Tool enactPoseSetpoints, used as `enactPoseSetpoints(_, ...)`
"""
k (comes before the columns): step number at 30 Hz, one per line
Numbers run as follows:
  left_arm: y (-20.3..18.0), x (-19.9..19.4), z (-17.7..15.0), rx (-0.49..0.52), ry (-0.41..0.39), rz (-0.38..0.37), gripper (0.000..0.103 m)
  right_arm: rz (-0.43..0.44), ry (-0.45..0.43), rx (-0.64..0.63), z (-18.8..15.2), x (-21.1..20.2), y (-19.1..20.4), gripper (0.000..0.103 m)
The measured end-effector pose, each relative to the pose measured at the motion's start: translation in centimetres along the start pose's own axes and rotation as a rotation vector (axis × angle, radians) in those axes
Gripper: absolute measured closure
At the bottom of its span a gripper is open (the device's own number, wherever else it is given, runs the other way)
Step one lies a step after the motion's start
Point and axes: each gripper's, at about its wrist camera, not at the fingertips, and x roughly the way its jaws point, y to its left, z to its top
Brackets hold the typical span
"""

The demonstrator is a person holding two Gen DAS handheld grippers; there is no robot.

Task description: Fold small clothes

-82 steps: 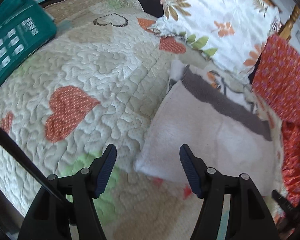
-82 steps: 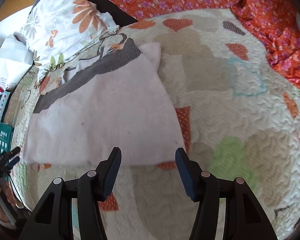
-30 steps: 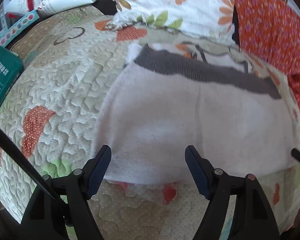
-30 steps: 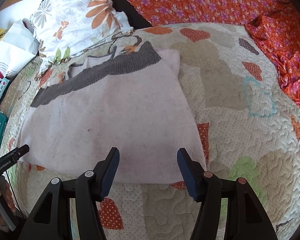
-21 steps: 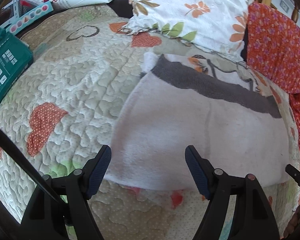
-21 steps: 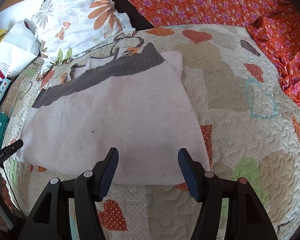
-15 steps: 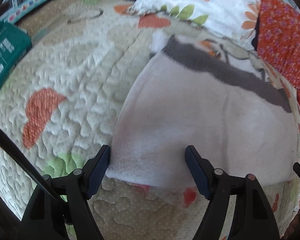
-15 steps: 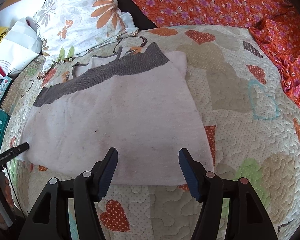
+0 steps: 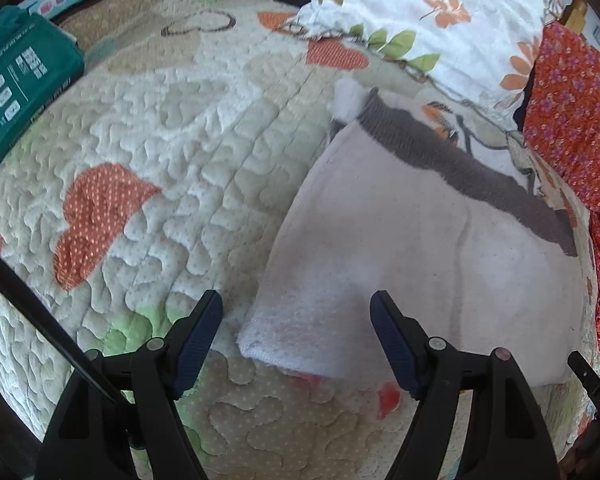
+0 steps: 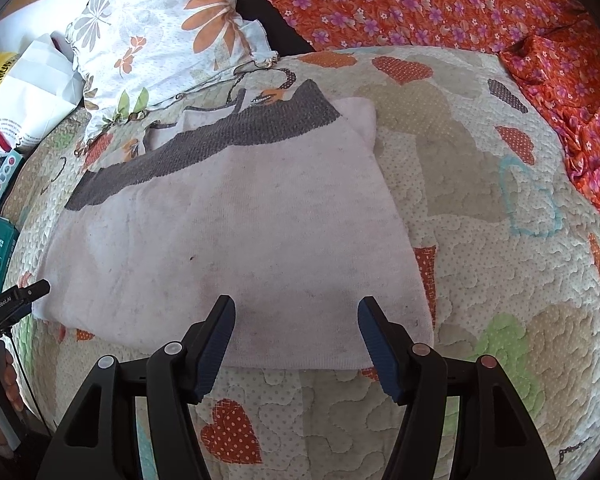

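Note:
A pale pink knit garment [image 9: 400, 248] with a grey band [image 9: 460, 168] at its far end lies flat on a heart-patterned quilt [image 9: 180, 160]. It also shows in the right wrist view [image 10: 240, 240], grey band [image 10: 220, 136] far. My left gripper [image 9: 296, 316] is open and empty, its jaws straddling the garment's near left corner. My right gripper [image 10: 296, 316] is open and empty, just above the near hem, toward the garment's right side. The left gripper's tip [image 10: 16, 300] shows at the left edge of the right wrist view.
A floral pillow [image 10: 160, 40] lies behind the garment. Orange flowered cloth [image 10: 420, 0] runs along the far and right side. A teal box [image 9: 16, 80] and a white bag [image 10: 32, 92] sit at the left of the quilt.
My left gripper has swung left and now frames the garment's near left corner. My right gripper has held nearly still over the near hem. Both stay open.

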Motion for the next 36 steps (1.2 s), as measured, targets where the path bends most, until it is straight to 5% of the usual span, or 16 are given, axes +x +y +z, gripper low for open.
enactPoseSetpoints(10,-1.0,0.3,-0.4,0.063,0.01,0.036,0.026,-0.017,0.053,-0.013,-0.3,1.3,0.1,0.031)
enactPoseSetpoints(24,0.5,-1.1,0.1,-0.024,-0.038,-0.003,0.026,0.014,-0.022,-0.009,-0.1,-0.6,0.6,0.031)
enactPoseSetpoints(36,0.3,-1.5,1.1,0.041,-0.096,0.082,0.026,0.035,-0.066,-0.051,-0.8,-1.6,2.2,0.031)
